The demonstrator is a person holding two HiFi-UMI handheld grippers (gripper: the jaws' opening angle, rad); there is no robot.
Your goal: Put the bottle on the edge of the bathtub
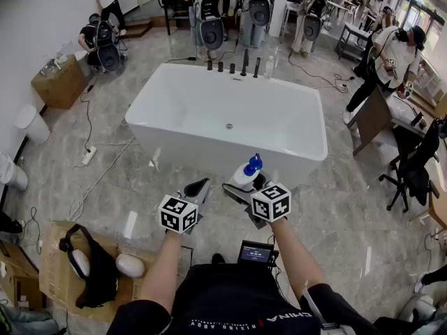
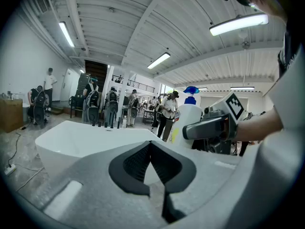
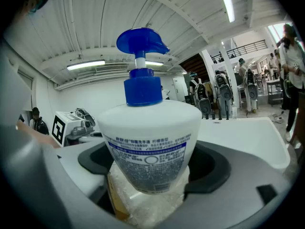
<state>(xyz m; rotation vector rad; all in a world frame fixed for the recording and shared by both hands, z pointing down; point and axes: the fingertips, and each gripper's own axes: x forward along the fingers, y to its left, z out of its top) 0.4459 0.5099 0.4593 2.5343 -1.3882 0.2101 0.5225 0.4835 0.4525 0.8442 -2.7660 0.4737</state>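
A white bottle (image 1: pixel 244 175) with a blue pump top stands upright between the jaws of my right gripper (image 1: pixel 244 185), which is shut on its lower body. It hangs just in front of the near rim of the white bathtub (image 1: pixel 174 135). In the right gripper view the bottle (image 3: pixel 150 142) fills the middle, and the tub's edge (image 3: pixel 248 132) lies beyond it to the right. My left gripper (image 1: pixel 198 187) is beside it on the left, shut and empty. In the left gripper view the pads (image 2: pixel 138 162) meet at their tips, with the bottle (image 2: pixel 188 120) and tub (image 2: pixel 86 137) ahead.
Black taps (image 1: pixel 232 66) line the tub's far rim. A cardboard box (image 1: pixel 59 82) and a white bin (image 1: pixel 31 124) stand at the left, and cables (image 1: pixel 91 152) trail across the marble floor. Another box (image 1: pixel 56 271) is near my left. A desk and chair (image 1: pixel 412 159) are at the right, people at the back.
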